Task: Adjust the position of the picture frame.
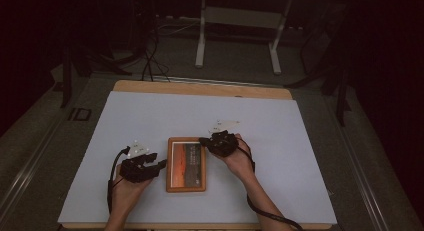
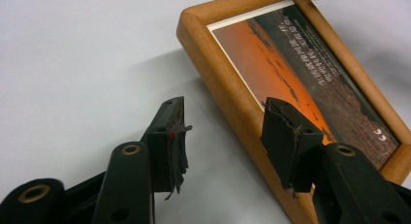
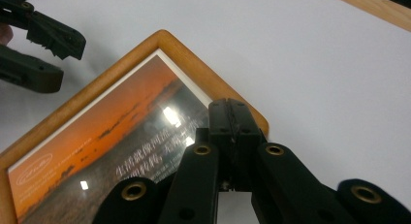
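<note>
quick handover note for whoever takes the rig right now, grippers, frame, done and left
Left gripper: jaws open, straddling the long left edge of the flat wooden picture frame with the orange sunset print; the pads are not pressing on it.
Right gripper: jaws shut with nothing between them, tips over the frame's far right corner.
Frame: lying face up on the white table cover, near the front middle.
Done: both grippers brought to the frame.
Left: likely close the left jaws on the edge and lift or move the frame; no grip yet.

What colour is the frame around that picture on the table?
Warm honey-brown wood, the frame borders an orange sunset picture; it shows best in the left gripper view.
</note>
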A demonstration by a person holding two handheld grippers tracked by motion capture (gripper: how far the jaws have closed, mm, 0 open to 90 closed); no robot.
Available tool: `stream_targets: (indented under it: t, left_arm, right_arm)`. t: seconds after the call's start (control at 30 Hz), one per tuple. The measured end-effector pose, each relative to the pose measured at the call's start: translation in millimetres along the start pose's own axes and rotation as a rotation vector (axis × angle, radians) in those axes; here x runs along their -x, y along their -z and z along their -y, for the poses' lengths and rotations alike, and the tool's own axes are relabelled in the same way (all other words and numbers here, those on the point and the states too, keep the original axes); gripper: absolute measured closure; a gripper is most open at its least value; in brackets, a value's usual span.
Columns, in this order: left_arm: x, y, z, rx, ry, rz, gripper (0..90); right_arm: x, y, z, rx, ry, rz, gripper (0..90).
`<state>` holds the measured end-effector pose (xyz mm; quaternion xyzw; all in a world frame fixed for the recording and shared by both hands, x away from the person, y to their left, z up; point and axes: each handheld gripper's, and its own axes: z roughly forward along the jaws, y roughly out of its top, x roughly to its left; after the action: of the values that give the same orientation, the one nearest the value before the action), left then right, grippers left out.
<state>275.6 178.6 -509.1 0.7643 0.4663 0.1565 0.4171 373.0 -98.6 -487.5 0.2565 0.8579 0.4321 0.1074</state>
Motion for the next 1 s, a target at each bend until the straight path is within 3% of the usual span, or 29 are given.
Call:
stream_targets:
  t: [0.17,0.4,0.57,0.87,1.0]
  left_arm:
    - [1.3,0.1,-0.3,-0.004,-0.012,0.003,51.6]
    - [1.2,3.2,-1.4,0.02,0.001,0.007,51.6]
    - [5.4,4.1,-3.7,0.022,-0.002,0.007,50.9]
    - [20.5,4.2,-11.5,0.051,0.02,0.094,45.2]
    - [26.8,-0.5,-12.9,0.037,0.035,0.133,41.8]
  right_arm:
    - [-2.3,-7.6,-0.4,-0.018,0.008,0.013,90.0]
    - [-1.0,-8.5,1.3,-0.018,0.005,0.009,90.0]
    - [3.6,-8.5,7.0,-0.022,-0.017,0.019,90.0]
    - [11.1,-9.2,19.5,-0.037,-0.049,0.022,90.0]
    - [12.8,-9.8,22.2,-0.041,-0.057,0.023,90.0]
